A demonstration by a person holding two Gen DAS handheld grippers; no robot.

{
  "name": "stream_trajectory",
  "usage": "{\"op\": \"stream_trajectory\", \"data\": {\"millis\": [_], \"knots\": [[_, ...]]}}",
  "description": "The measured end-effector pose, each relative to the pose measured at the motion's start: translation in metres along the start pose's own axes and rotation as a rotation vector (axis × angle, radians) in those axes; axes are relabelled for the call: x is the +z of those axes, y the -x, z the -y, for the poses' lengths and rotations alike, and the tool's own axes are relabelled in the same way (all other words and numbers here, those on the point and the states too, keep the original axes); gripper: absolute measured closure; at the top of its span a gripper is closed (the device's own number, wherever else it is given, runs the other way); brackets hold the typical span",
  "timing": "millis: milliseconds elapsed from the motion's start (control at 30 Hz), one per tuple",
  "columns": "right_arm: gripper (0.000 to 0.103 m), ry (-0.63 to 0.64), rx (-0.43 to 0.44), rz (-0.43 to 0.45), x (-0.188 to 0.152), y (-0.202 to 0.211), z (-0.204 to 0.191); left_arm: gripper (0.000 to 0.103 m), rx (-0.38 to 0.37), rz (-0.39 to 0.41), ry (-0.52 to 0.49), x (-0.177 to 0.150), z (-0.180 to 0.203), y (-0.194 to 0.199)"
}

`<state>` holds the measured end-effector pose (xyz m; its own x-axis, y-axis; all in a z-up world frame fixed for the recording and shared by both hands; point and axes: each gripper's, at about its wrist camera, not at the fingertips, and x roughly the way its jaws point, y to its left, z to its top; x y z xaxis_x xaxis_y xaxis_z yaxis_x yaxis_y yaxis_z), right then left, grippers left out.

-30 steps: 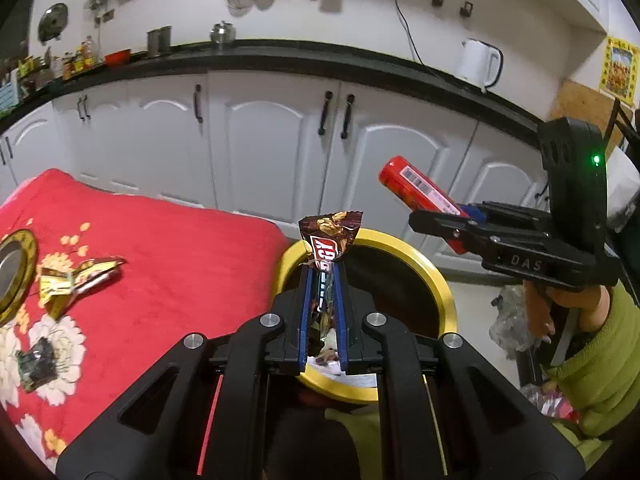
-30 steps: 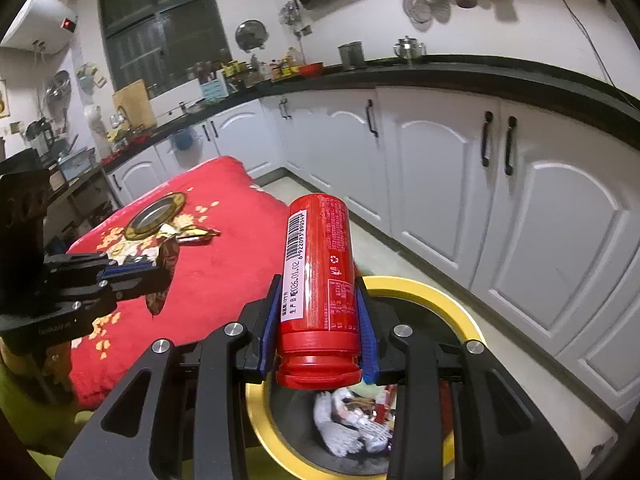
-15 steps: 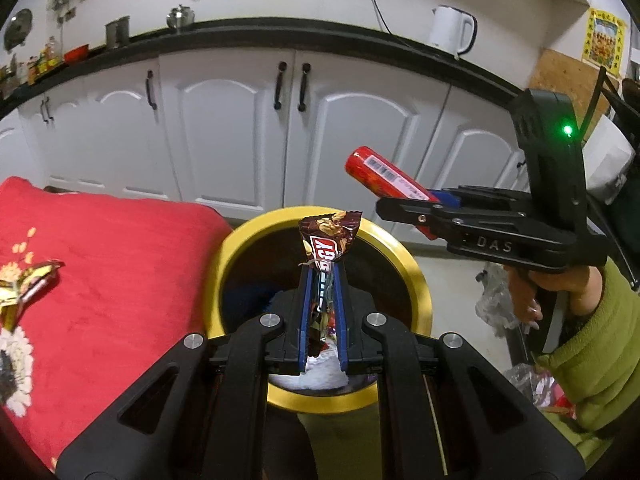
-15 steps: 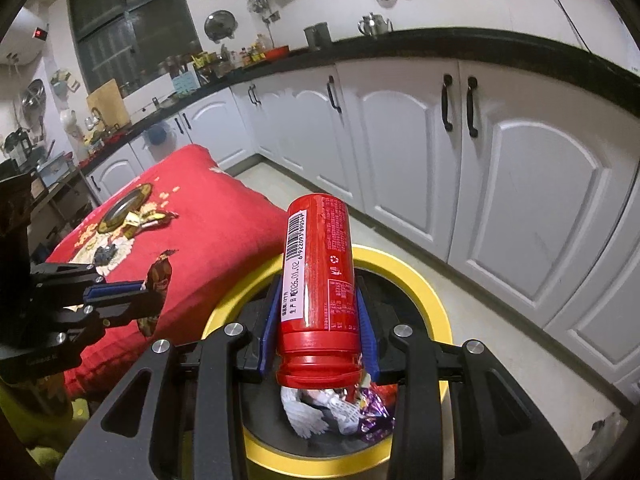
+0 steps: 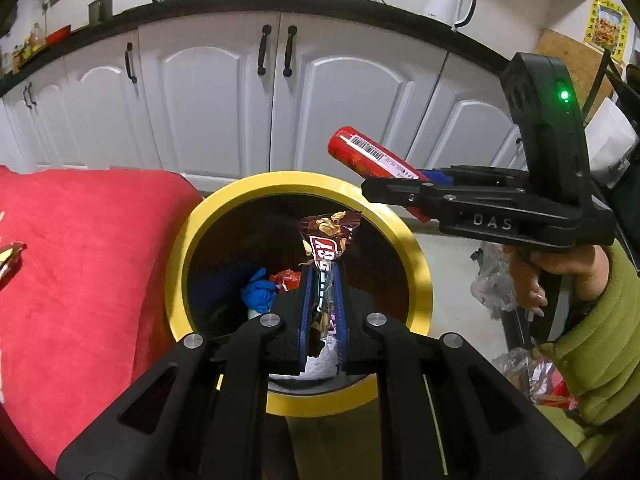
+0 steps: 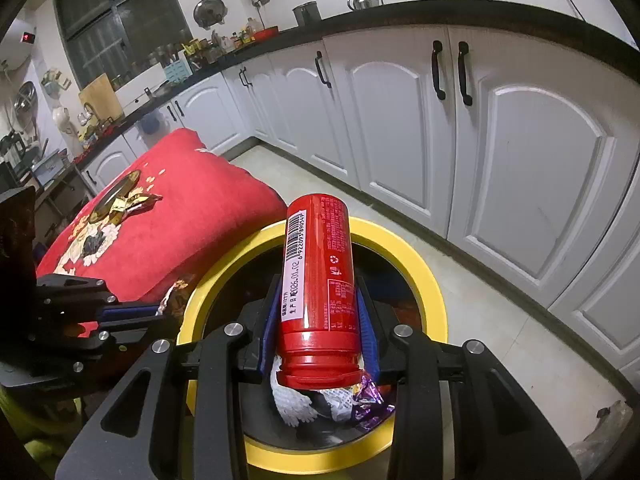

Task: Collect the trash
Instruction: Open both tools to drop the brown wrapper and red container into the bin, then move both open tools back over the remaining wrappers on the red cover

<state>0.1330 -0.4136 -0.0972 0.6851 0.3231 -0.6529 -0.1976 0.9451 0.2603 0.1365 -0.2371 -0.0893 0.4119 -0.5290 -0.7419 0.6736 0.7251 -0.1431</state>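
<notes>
One brown snack wrapper (image 5: 326, 248) was clamped upright in the left gripper (image 5: 322, 280) above the mouth of one yellow-rimmed bin (image 5: 416, 264). One red canister (image 6: 318, 280) was gripped in the right gripper (image 6: 318, 328) over the same bin. Two more wrappers (image 6: 128, 204) lay near the far edge of one red cloth (image 6: 192, 216)

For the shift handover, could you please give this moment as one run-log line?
left tongs: shut on candy wrapper | right tongs: shut on red can | both over yellow bin | release pending
</notes>
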Motion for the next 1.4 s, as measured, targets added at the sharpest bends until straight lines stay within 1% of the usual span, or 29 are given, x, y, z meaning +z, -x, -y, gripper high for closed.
{"op": "stream_trajectory", "data": {"millis": [167,233,267,300,333,367,400,433,500,633,700,733,800,900,1000,1200,1400], "knots": [[0.069,-0.007,0.0,-0.002,0.0,-0.003,0.003,0.096,0.004,-0.014,0.012,0.001,-0.005,-0.009],[0.069,-0.016,0.003,-0.003,0.0,-0.004,0.004,0.092,0.013,-0.019,0.016,0.001,-0.006,-0.012],[0.065,-0.022,0.003,-0.001,-0.001,-0.005,0.006,0.086,0.015,-0.022,0.021,0.001,-0.008,-0.013],[0.058,-0.027,-0.001,0.002,-0.001,-0.004,0.007,0.076,0.021,-0.024,0.024,0.0,-0.009,-0.014],[0.056,-0.03,-0.004,0.007,-0.001,-0.004,0.008,0.071,0.024,-0.024,0.027,-0.001,-0.009,-0.014],[0.055,-0.034,-0.003,0.012,-0.001,-0.003,0.009,0.063,0.025,-0.022,0.033,-0.001,-0.01,-0.014],[0.055,-0.036,-0.003,0.014,-0.001,-0.002,0.01,0.059,0.026,-0.021,0.037,-0.001,-0.011,-0.013],[0.055,-0.037,-0.007,0.016,-0.002,-0.001,0.01,0.056,0.031,-0.018,0.043,-0.002,-0.012,-0.012],[0.054,-0.038,-0.007,0.02,-0.001,0.001,0.01,0.047,0.04,-0.011,0.052,-0.002,-0.014,-0.01],[0.051,-0.029,-0.008,0.038,0.001,0.007,0.005,0.037,0.051,0.007,0.069,-0.002,-0.018,-0.003],[0.046,-0.024,-0.008,0.048,0.003,0.01,0.003,0.024,0.055,0.017,0.079,-0.001,-0.02,0.001],[0.045,-0.021,-0.009,0.056,0.005,0.013,0.002,0.021,0.056,0.024,0.086,0.0,-0.021,0.004],[0.043,-0.012,-0.01,0.071,0.006,0.017,-0.003,0.013,0.065,0.037,0.095,0.0,-0.023,0.008],[0.037,0.0,-0.012,0.089,0.008,0.023,-0.009,0.011,0.091,0.061,0.114,0.001,-0.027,0.018],[0.034,0.014,-0.009,0.111,0.01,0.03,-0.017,0.011,0.121,0.088,0.131,0.002,-0.031,0.029],[0.031,0.054,0.016,0.149,0.018,0.04,-0.037,0.011,0.203,0.145,0.154,0.001,-0.041,0.055],[0.03,0.1,0.049,0.165,0.027,0.041,-0.061,0.011,0.29,0.197,0.192,-0.004,-0.06,0.084]]}}
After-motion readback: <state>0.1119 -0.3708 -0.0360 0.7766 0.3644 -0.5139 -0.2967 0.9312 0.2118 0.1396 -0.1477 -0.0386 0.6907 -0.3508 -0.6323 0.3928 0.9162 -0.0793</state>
